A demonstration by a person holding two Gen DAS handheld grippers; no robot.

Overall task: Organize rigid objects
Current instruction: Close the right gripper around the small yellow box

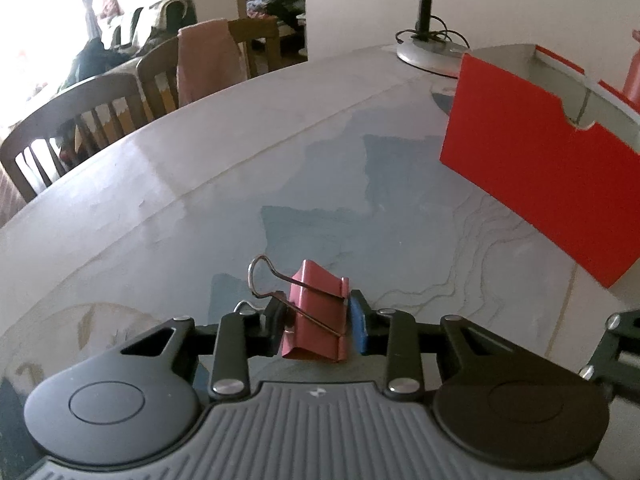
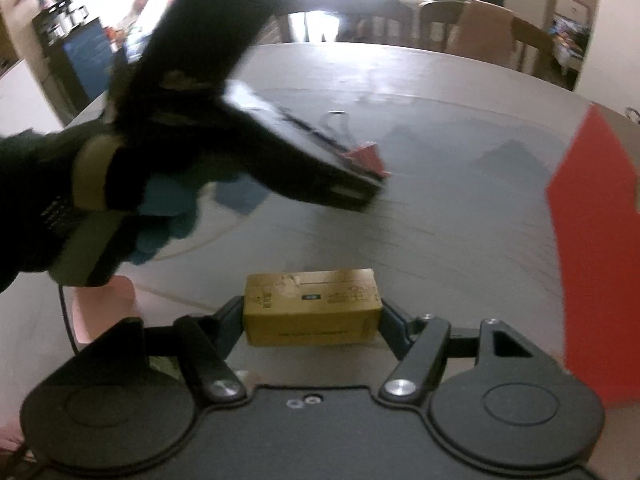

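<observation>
A red binder clip (image 1: pixel 316 316) with silver wire handles sits between the pads of my left gripper (image 1: pixel 318 326), which is shut on it just above the table. In the right wrist view the same clip (image 2: pixel 366 158) shows at the tip of the left gripper, held by a gloved hand (image 2: pixel 80 184). My right gripper (image 2: pixel 312 316) is shut on a small yellow box (image 2: pixel 312 306), both pads against its ends. An open red box (image 1: pixel 536 160) stands to the right, and its red wall (image 2: pixel 592 220) also fills the right edge of the right wrist view.
The pale marbled table (image 1: pixel 200 220) stretches ahead. Wooden chairs (image 1: pixel 80 120) line its far side, one draped with a pink cloth (image 1: pixel 210 60). A lamp base (image 1: pixel 430 50) with a black stem stands behind the red box. A pink object (image 2: pixel 106 304) lies at the near left.
</observation>
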